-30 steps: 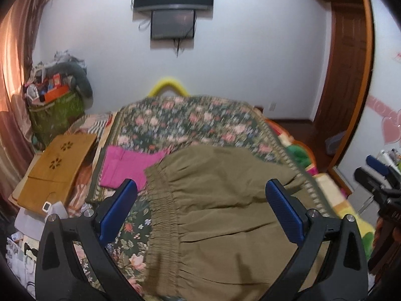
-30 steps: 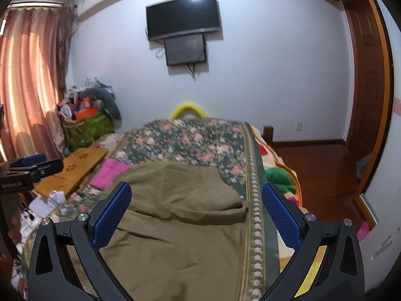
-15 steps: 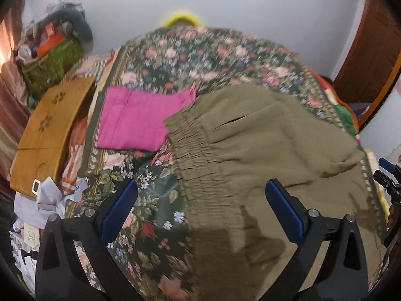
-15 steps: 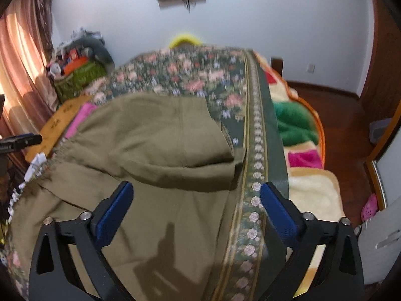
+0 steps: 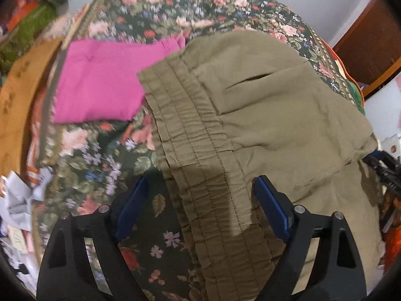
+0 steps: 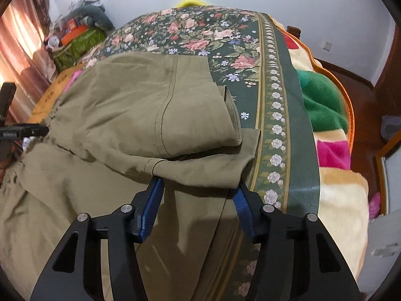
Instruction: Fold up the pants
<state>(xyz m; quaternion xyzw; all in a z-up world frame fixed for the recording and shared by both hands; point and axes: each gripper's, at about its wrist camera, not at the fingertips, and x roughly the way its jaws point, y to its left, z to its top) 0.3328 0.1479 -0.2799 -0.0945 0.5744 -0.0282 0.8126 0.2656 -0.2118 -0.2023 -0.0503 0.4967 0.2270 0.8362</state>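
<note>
Right fingers (image 6: 198,195) first: the blue pads have just been closing in, and a folded hem edge of the olive pants (image 6: 140,105) sits between them. The cloth looks bunched there and the pads appear to be touching it on both sides, though I cannot tell if the pinch is firm yet. Over on the left, the fingers (image 5: 200,195) have narrowed a little but stand wide apart, straddling the gathered elastic waistband (image 5: 195,135) with clear gaps either side, gripping nothing.

Both grippers tilt steeply down toward the bed (image 6: 298,115), the right one near the bed's flowered border edge, the left further in over the floral bedspread (image 5: 105,155).

The pants lie spread across the bedspread, one leg already doubled over on top; a pink cloth (image 5: 100,85) rests just beyond the waistband, touching or nearly touching its far end.

To do this well, I'd say: the left should settle lower and take the whole thickness of the waistband, not just the top layer. The right should catch both hem layers. Then lift evenly, so the fold lands square and the doubled leg doesn't slide.
</note>
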